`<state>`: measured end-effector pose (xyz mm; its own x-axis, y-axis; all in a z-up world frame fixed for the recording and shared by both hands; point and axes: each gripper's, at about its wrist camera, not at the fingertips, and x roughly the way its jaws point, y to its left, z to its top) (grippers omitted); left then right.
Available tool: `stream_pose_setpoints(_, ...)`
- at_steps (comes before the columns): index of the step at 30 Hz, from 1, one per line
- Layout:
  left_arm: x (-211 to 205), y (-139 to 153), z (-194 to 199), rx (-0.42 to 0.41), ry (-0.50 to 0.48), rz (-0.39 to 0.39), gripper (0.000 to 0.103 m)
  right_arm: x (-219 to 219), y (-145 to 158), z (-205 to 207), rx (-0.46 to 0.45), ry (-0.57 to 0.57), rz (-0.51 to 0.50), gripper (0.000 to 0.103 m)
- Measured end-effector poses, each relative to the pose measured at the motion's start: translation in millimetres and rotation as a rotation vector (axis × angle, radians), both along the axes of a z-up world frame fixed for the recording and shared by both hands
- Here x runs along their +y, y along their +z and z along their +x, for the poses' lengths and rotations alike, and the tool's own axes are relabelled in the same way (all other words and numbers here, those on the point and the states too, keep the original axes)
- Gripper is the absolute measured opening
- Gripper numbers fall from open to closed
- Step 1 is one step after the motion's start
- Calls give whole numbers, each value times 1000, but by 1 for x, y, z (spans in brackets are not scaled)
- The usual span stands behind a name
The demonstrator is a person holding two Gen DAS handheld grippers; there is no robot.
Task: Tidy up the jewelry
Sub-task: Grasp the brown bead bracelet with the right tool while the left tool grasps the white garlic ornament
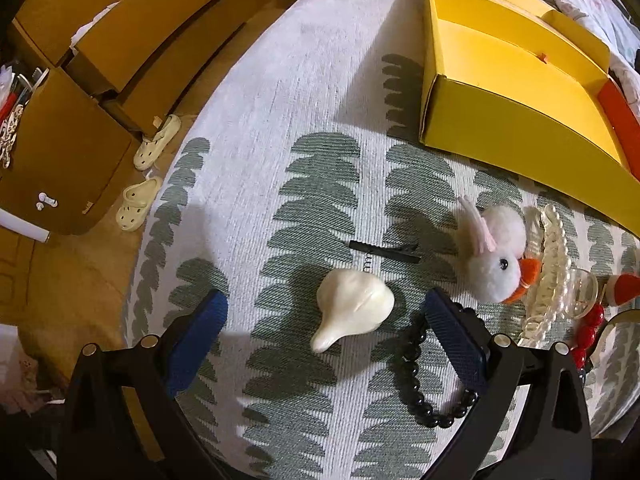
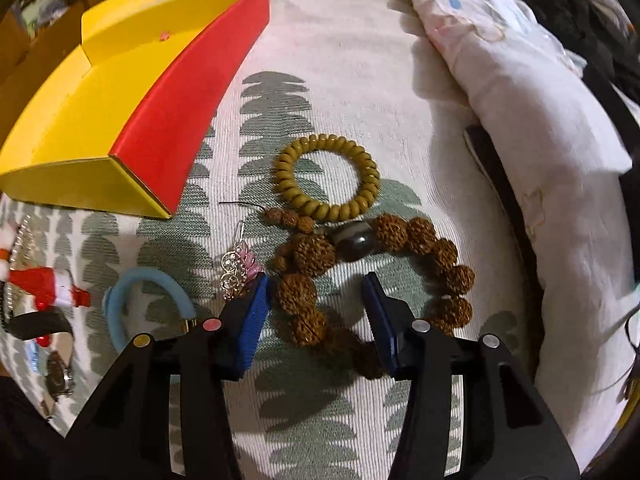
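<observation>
In the left wrist view my left gripper (image 1: 326, 304) is open and low over the cloth, its blue pads either side of a white garlic-shaped clip (image 1: 352, 307). A black bead bracelet (image 1: 416, 380) lies by the right pad. A black hair clip (image 1: 384, 251), a white duck pom-pom (image 1: 496, 264) and a pearl claw clip (image 1: 550, 272) lie beyond. In the right wrist view my right gripper (image 2: 318, 284) is open, straddling the left side of a brown seed-bead bracelet (image 2: 308, 300). An olive coil hair tie (image 2: 326, 176) and a silver-pink hairpin (image 2: 238, 270) lie close by.
A yellow box (image 1: 500, 92) with a red flap (image 2: 188, 100) stands open on the patterned cloth (image 1: 288, 120). A blue hair tie (image 2: 136, 280) and red-white ornament (image 2: 44, 284) lie left. A rumpled blanket (image 2: 520, 80) borders the right. Slippers (image 1: 148, 168) are on the floor left.
</observation>
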<state>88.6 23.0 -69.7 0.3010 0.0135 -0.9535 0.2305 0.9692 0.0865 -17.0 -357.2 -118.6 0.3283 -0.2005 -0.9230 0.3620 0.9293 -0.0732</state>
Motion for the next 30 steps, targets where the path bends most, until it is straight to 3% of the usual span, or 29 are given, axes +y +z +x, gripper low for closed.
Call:
stream_pose_setpoints(6, 0, -9, 14, 35, 9, -12, 98, 6, -1, 1, -12, 34, -32, 43)
stream_pose_setpoints(13, 10, -16, 25, 41, 18, -14, 97, 0, 0, -8, -41, 29, 18, 30)
stream_pose_setpoints(21, 18, -17, 30, 15, 40, -10, 69, -9, 3, -17, -75, -3, 72, 20)
stream_pose_setpoints(23, 21, -17, 32, 4, 48, -8, 55, -12, 3, -16, -84, -9, 82, 20)
stream_pose_setpoints(26, 28, -16, 34, -7, 64, -15, 42, -18, 6, -19, -114, -28, 124, 20)
stream_pose_setpoints(30, 37, -13, 37, -10, 77, -56, 42, -28, 14, -29, -167, -54, 199, 20)
